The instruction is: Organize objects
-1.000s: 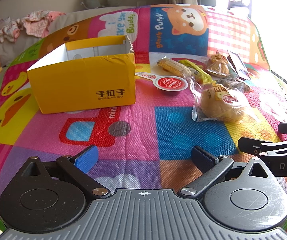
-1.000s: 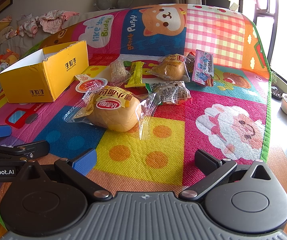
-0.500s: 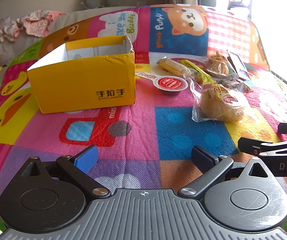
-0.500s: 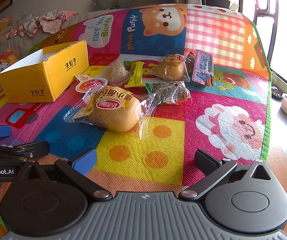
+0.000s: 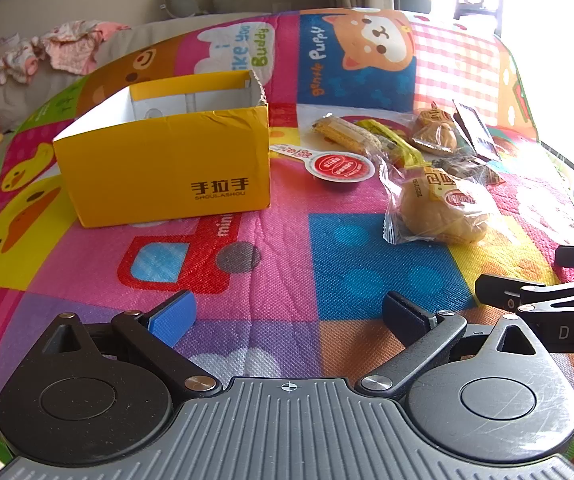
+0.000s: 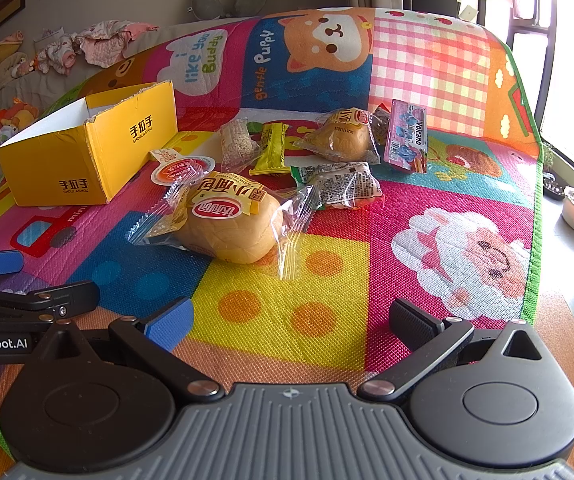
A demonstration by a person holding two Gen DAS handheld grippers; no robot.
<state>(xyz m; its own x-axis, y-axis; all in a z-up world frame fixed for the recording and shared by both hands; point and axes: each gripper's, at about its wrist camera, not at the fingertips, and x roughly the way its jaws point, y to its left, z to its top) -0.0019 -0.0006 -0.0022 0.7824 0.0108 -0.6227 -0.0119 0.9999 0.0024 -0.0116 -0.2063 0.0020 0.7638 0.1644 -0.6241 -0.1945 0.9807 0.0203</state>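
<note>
Nothing shifted since earlier frames. Left tool [image 5: 285, 312] and right tool [image 6: 291, 320] both spread apart, empty, low over play mat's [image 6: 327, 280] near edge. Yellow box [image 5: 167, 168] toward left edge; wrapped bread [image 6: 227, 224] mid-mat among other snacks.

Both wrist cameras sit low at the near edge of the colourful cartoon play mat [image 5: 287, 248], facing forward across it. The left view looks closely at the open yellow cardboard box [image 5: 167, 168], the right at the plastic-wrapped bread bun [image 6: 231, 224]; both share these.
</note>
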